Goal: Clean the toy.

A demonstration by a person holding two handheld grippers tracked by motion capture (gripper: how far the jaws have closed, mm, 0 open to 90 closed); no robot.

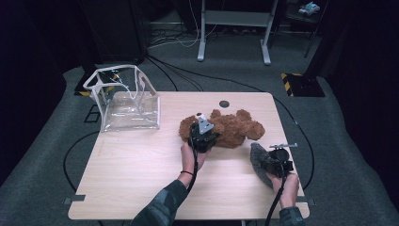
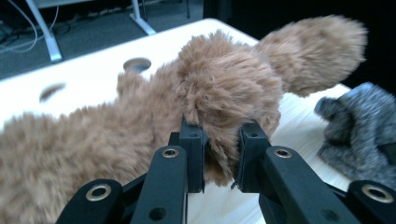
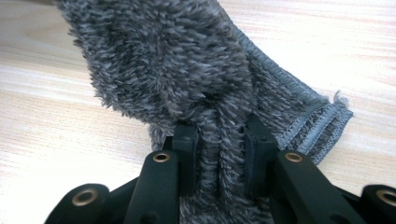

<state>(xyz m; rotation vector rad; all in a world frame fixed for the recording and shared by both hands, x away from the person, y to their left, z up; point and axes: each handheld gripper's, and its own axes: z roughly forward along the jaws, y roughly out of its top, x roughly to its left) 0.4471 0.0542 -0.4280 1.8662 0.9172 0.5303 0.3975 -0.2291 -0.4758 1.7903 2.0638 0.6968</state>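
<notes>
Your left claw (image 2: 220,156) is clamped on a tuft of the brown teddy bear (image 2: 187,107), jaws pinched in close with fur squeezed between them; the bear's lying mid-tabletop (image 1: 141,165), just right of the clear plastic bag (image 1: 127,101) at the far left corner; your right claw (image 3: 219,158) has a fold of the grey fuzzy cloth (image 3: 163,70) gripped tight, near the tabletop's right edge, just beside the bear.
</notes>
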